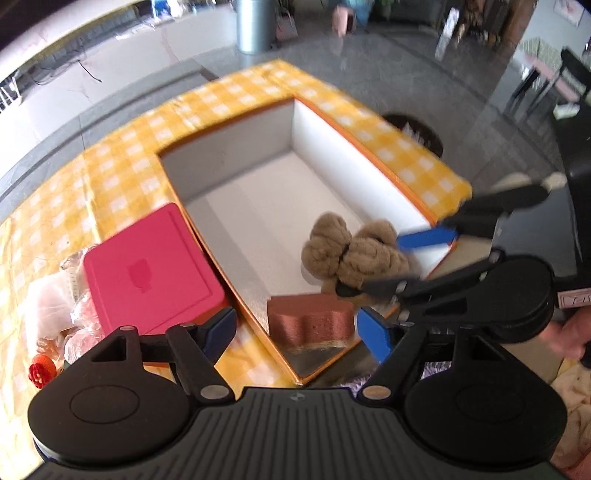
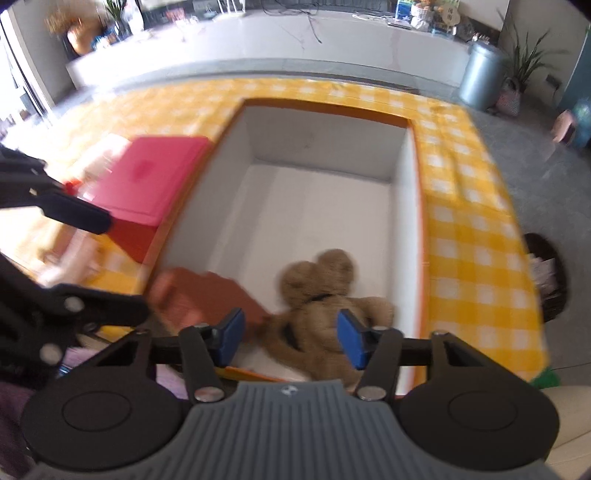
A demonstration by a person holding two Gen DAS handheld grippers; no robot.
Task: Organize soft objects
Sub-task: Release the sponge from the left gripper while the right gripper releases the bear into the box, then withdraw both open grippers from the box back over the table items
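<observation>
A white box with an orange rim (image 1: 373, 155) (image 2: 421, 206) stands open on the yellow checked cloth. A brown teddy bear (image 1: 347, 251) (image 2: 317, 291) lies in its near corner. Beside the bear, a brick-red ridged sponge block (image 1: 310, 323) (image 2: 199, 295) rests against the box's front wall. My left gripper (image 1: 299, 332) hovers wide open above the block, both pads clear of it. My right gripper (image 2: 291, 341) (image 1: 399, 258) is open around the bear; its left pad (image 2: 231, 339) stands off the fur, and the right pad overlaps the bear's side.
A pink lidded container (image 1: 155, 266) (image 2: 147, 177) sits left of the box, with plastic-wrapped items (image 1: 51, 314) and a small red thing (image 1: 40, 371) beside it. A dark basket (image 1: 417, 129) and a metal bin (image 1: 255, 22) stand on the floor. A hand (image 1: 569, 332) holds the right gripper.
</observation>
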